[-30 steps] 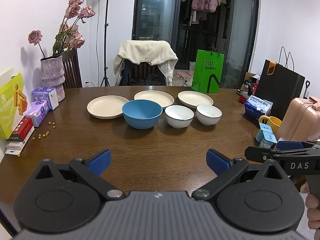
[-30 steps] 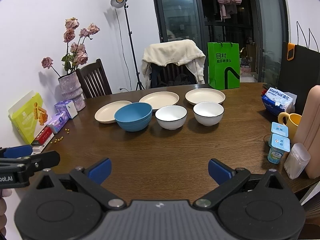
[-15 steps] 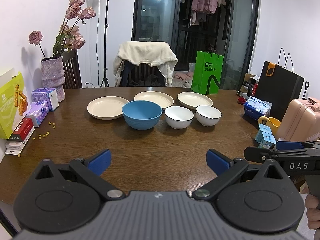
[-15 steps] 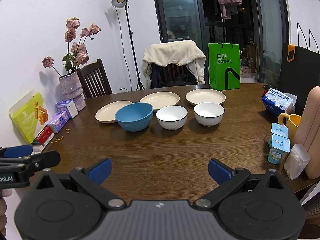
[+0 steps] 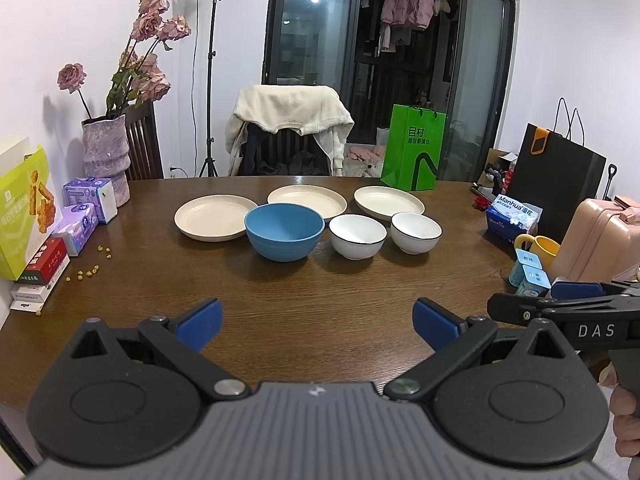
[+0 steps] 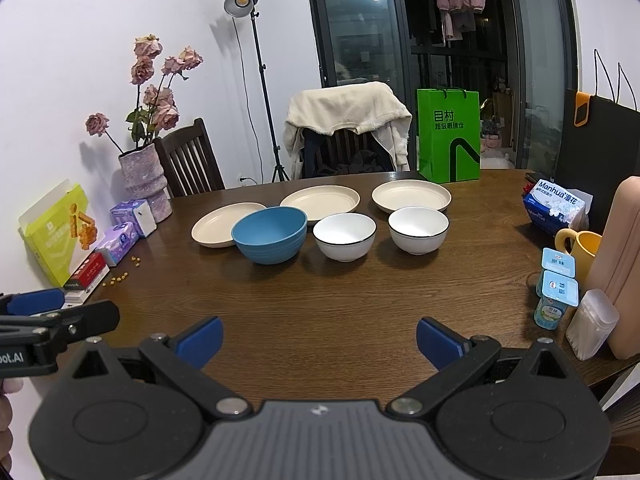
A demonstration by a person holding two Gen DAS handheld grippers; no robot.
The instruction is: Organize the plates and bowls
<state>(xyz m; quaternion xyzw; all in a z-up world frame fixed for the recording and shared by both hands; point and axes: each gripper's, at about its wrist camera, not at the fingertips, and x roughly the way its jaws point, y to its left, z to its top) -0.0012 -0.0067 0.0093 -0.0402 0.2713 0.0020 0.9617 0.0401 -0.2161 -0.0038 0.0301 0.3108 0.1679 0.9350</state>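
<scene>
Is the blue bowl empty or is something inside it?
Empty. The blue bowl stands upright, and its inside shows only bare blue surface.

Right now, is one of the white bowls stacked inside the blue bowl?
No, both white bowls sit on the table to the right of the empty blue bowl.

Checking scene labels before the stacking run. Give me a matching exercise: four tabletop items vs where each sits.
Items
1. blue bowl
2. green shopping bag
3. yellow mug
4. vase of dried roses

Places
A. far edge of the table, behind the rightmost cream plate
B. left side of the table, by the wall, behind the purple tissue boxes
C. front row, left of the two white bowls
D. right edge of the table, next to the pink suitcase

Pairs: 1-C, 2-A, 3-D, 4-B
</scene>
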